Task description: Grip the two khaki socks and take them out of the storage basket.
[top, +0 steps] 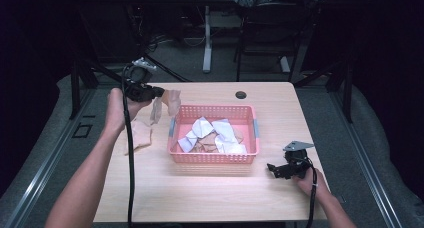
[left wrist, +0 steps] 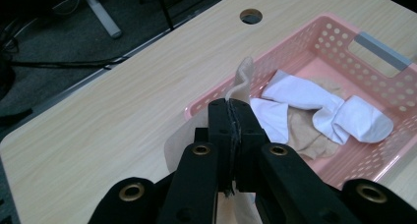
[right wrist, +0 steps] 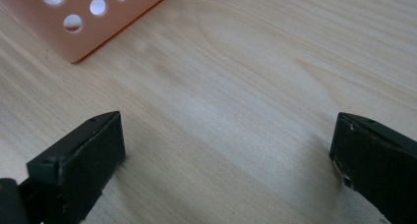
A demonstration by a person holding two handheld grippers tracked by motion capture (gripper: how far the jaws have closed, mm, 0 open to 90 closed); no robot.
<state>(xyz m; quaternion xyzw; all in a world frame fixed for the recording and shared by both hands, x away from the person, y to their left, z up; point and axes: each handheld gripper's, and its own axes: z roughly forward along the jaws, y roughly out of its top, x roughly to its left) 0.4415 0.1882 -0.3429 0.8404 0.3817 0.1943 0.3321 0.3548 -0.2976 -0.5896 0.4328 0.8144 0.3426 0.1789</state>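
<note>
Left gripper (left wrist: 231, 121) clamped on a beige stocking (top: 171, 102), lifted at nine o'clock of the pink basket (top: 214, 158), likely for dropping in with the white socks (left wrist: 314, 103). Right gripper (right wrist: 226, 155) spread wide, idle on the desk (top: 200, 188) at four o'clock.

right claw (right wrist: 228, 155): jaws wide apart | over bare table (right wrist: 255, 76) | pink basket (right wrist: 83, 22) corner upper left

Pink perforated basket (top: 214, 157), white socks (left wrist: 344, 117), beige sock (top: 172, 101), pale woodgrain table (top: 200, 193).
</note>
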